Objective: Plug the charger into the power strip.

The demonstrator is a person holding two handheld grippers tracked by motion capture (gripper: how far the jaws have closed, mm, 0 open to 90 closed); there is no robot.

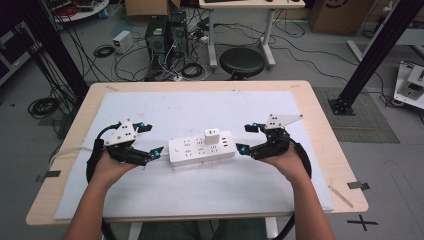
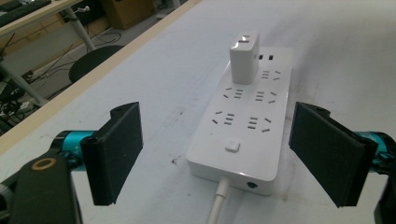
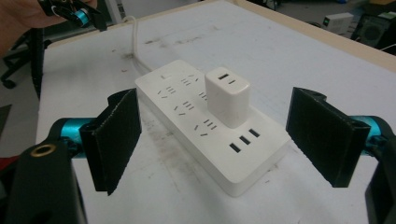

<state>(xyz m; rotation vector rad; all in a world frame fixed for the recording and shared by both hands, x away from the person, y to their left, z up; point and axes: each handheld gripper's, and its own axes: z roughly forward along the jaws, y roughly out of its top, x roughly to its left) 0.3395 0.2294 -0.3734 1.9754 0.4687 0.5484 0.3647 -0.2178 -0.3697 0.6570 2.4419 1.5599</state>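
Note:
A white power strip (image 1: 201, 148) lies across the middle of the white mat, and a white charger (image 1: 211, 135) stands plugged into its far row of sockets. My left gripper (image 1: 152, 139) is open at the strip's left end, its jaws apart on either side of that end and not touching it. My right gripper (image 1: 245, 138) is open at the right end in the same way. In the left gripper view the strip (image 2: 247, 126), its cable (image 2: 217, 205) and the charger (image 2: 244, 57) lie ahead of the wide-spread pads (image 2: 119, 149). From the right gripper view the charger (image 3: 227, 102) sits on the near part of the strip (image 3: 243, 154).
The mat (image 1: 150, 105) covers most of a light wooden table (image 1: 320, 130). A black stool (image 1: 242, 62) stands just beyond the far edge. Computer cases (image 1: 165, 32), loose cables and black frame posts (image 1: 372, 50) surround the table on the floor.

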